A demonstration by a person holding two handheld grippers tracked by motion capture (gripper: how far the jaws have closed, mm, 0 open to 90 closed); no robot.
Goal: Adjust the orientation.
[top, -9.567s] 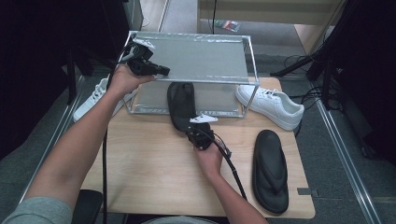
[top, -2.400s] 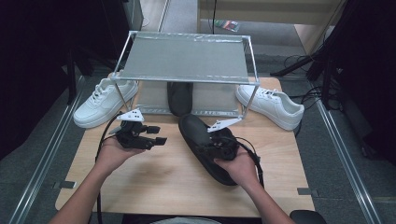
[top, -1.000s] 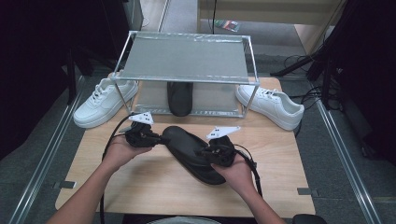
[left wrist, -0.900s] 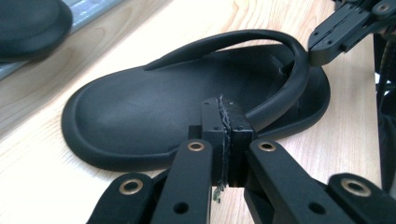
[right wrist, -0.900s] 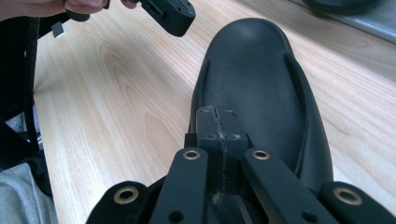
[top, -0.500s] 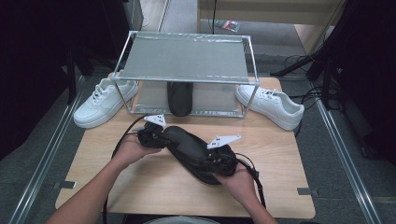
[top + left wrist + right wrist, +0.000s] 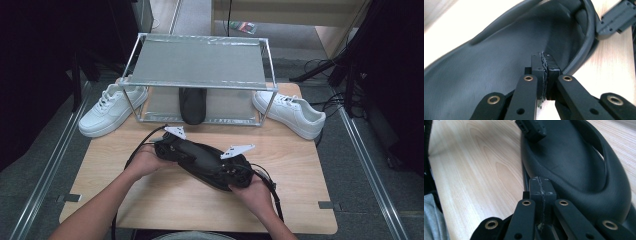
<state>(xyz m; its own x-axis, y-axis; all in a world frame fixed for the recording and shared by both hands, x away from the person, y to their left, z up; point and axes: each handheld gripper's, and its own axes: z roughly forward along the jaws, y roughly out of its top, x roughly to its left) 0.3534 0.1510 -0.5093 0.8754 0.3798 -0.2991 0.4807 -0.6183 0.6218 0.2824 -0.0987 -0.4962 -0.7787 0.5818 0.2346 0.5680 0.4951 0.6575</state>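
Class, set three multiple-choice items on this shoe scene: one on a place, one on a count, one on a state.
1. Where is the black flip-flop that nobody holds?
A. under the rack
B. on top of it
C. on the floor

2. How many white sneakers are on the table?
A. one
B. two
C. three

3. How are the left gripper fingers?
A. wide open
B. shut
C. spread around a sneaker

Key: 1 A, it lies beneath the mesh shelf. 2 B, one stands each side of the rack. 3 B, the pads meet.
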